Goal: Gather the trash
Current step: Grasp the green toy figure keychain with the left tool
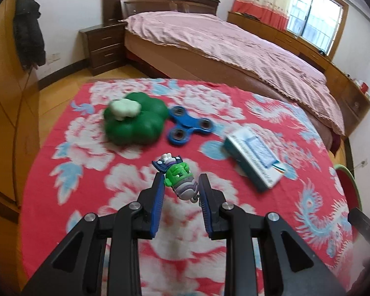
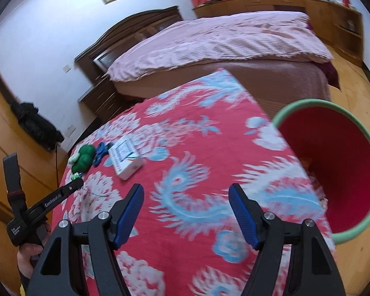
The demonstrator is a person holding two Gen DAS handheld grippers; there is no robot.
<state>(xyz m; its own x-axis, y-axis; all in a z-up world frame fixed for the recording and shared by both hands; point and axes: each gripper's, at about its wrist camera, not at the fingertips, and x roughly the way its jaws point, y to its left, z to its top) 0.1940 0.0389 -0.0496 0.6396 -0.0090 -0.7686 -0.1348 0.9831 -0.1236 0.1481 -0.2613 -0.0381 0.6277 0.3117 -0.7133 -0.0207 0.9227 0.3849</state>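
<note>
left gripper (image 1: 181, 186): jaws around the toy (image 1: 178, 178), contact unclear | right gripper (image 2: 186, 212): spread, empty, over the cloth (image 1: 69, 197) | beyond toy: spinner (image 1: 188, 129), box (image 1: 252, 156), green blob (image 1: 135, 120) | bin (image 2: 333, 165): beside cloth's right edge

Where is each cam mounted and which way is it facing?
Left wrist: on the left gripper, facing across the red floral cloth toward the bed; its fingers flank a green toy figure.
Right wrist: on the right gripper, open over the cloth beside a red bin; the left gripper and the person's hand show.
Shared: white box, blue spinner, green toy.
</note>
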